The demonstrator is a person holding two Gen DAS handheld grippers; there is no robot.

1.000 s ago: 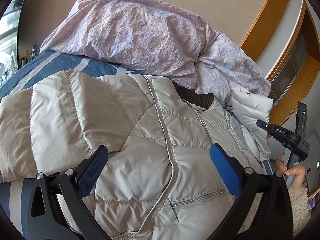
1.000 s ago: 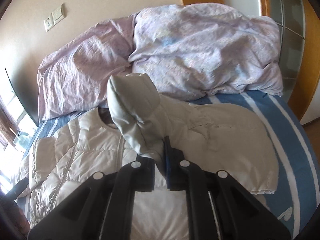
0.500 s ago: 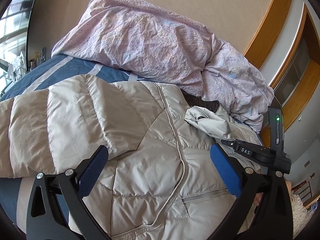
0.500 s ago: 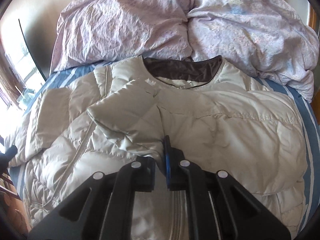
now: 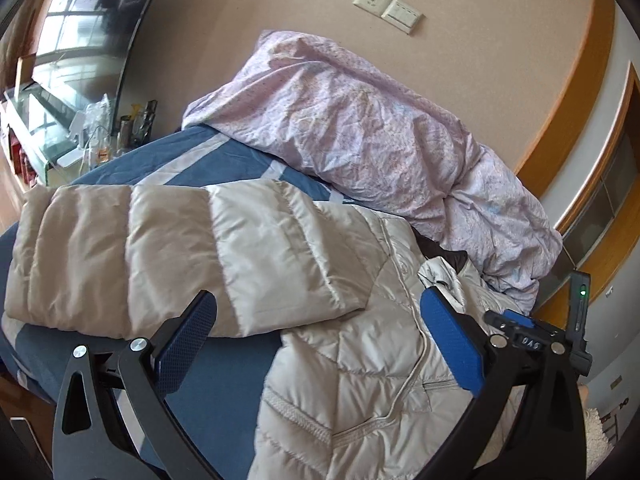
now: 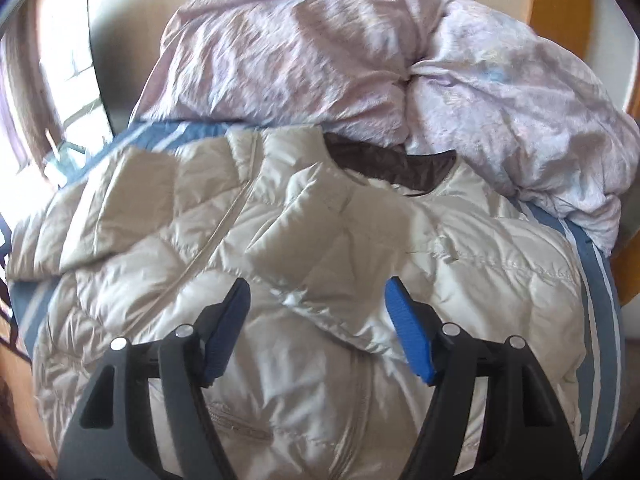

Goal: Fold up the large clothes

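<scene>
Spread flat, the beige jacket (image 6: pixel 460 280) lies on the bed (image 5: pixel 224 376); right tool (image 6: pixel 316 320) opening above it, left tool (image 5: pixel 316 344) spread, both empty.

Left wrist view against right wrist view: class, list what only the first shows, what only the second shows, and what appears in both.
Only the left wrist view shows the wall sockets, the cluttered glass-topped stand, the unfolded sleeve stretched sideways over the bed, and the right gripper seen from outside.

Only the right wrist view shows the other sleeve folded across the chest, lying free between the right gripper's opening jaws.

Both show the beige puffer jacket, its brown collar lining, the pink duvet and the blue striped bedsheet.
</scene>
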